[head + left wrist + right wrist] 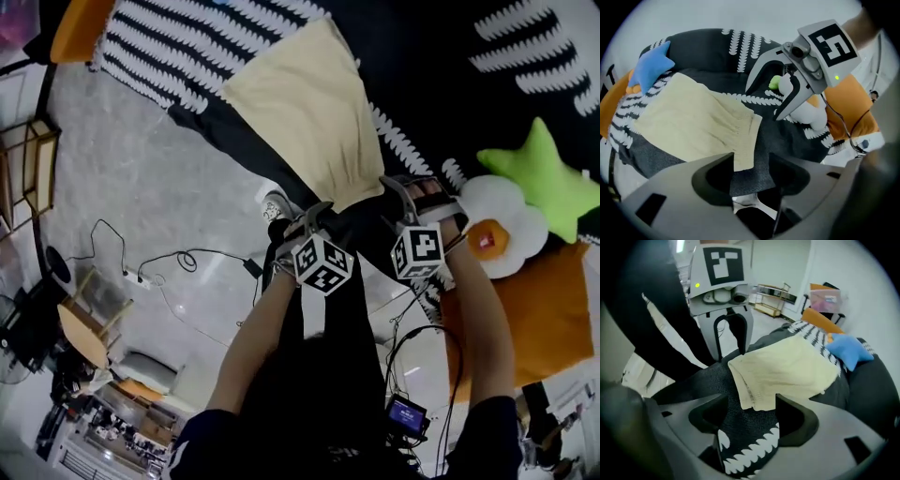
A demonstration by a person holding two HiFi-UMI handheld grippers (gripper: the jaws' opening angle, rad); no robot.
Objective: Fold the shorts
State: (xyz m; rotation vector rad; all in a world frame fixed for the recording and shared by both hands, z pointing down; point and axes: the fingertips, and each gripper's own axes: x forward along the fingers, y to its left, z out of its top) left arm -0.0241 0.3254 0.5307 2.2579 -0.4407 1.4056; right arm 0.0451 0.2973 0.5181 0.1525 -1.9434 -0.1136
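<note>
- Head view: your forearms (258, 337) reach forward side by side; the left hand-held gripper (309, 214) and right hand-held gripper (405, 187) sit at the near edge of the pale yellow shorts (305, 112), spread flat on a dark patterned blanket (422, 56);
- Left gripper view: jaws apart, one waistband corner (743, 154) lying between them;
- Right gripper view: jaws apart, the other corner (757, 397) between them;
- Your marker cubes (323, 265) cover the jaw tips from above.

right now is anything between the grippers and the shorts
Nothing visible. A waistband corner of the shorts already lies between the jaws of the left gripper and the right gripper, but the dark cover sits in both gaps too.
</note>
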